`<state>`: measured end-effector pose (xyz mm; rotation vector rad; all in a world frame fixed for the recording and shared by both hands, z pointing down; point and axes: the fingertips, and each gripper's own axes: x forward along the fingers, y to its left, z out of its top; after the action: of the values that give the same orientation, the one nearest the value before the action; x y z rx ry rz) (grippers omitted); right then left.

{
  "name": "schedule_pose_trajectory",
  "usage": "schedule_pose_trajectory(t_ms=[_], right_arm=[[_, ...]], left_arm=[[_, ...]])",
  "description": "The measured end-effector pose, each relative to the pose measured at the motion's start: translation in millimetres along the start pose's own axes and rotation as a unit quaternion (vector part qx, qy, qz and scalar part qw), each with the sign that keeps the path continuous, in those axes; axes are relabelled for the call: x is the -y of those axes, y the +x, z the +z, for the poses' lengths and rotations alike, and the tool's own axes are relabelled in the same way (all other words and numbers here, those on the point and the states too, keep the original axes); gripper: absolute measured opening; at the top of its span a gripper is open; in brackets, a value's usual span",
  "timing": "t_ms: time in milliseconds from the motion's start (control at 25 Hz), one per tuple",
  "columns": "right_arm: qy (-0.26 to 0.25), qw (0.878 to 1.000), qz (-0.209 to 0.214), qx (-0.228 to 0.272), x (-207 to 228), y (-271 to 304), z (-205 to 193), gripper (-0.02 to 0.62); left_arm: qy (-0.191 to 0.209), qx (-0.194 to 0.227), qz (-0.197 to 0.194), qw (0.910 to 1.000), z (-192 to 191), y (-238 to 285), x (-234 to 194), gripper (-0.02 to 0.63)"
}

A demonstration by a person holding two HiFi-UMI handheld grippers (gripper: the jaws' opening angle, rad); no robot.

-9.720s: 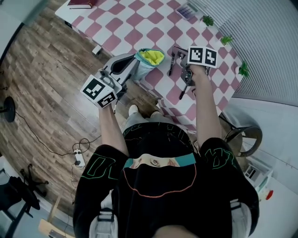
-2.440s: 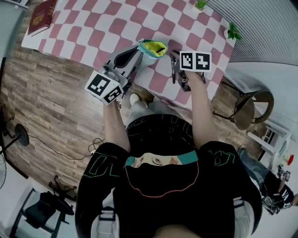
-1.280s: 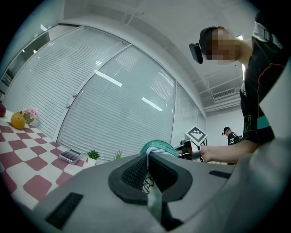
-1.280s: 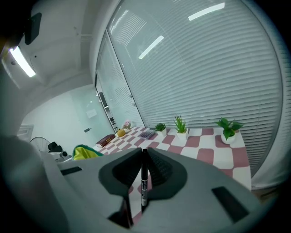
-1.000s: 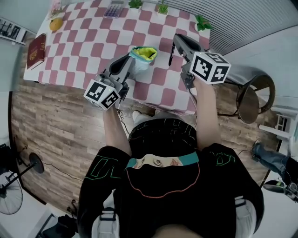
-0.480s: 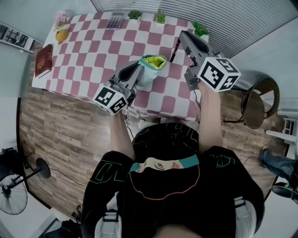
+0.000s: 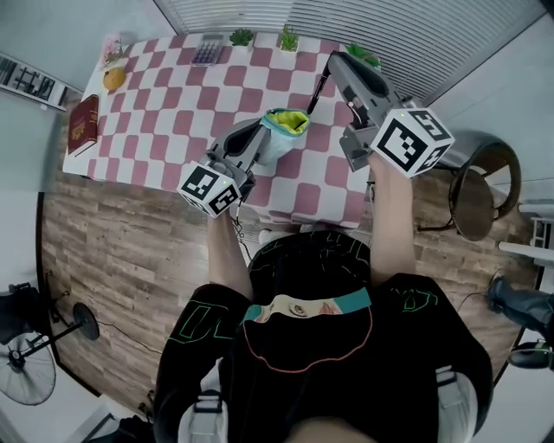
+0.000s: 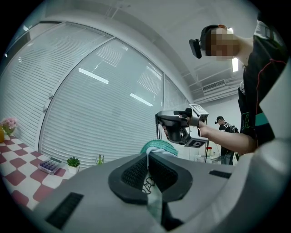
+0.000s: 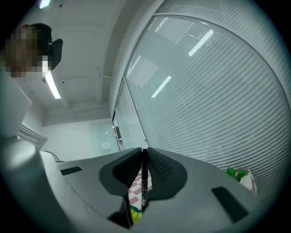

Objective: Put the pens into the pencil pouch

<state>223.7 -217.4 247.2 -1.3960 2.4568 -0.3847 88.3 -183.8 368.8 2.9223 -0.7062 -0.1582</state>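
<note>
Pad contact is shown only in the gripper views: pencil pouch (image 8: pixel 158 146) clamped by left tool (image 8: pixel 148 159), pen (image 9: pixel 143 179) by right tool (image 9: pixel 143 154).

Left gripper (image 7: pixel 261 136) clamps the pencil pouch (image 7: pixel 283 130), right gripper (image 7: pixel 332 63) holds 1 pen (image 7: pixel 318 92).

A pink-checked table (image 7: pixel 164 104) stands on wood-plank floor (image 7: pixel 112 251), upper left. Along the top edge run white slatted blinds (image 7: pixel 389 26).
</note>
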Motion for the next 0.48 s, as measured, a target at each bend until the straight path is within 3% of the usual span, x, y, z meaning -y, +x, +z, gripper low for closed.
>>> schedule_pose_trajectory(t_ms=[160,480], right_arm=[[0.008,1.000,0.024,0.011,-9,-2,10,0.044],[0.008,0.999,0.052,-0.012,-21,9,-8,0.044]], left_arm=[[-0.005,0.008,-0.003,0.9999,3,8,4,0.003],[0.003,0.016,0.001,0.9999,10,18,3,0.003]])
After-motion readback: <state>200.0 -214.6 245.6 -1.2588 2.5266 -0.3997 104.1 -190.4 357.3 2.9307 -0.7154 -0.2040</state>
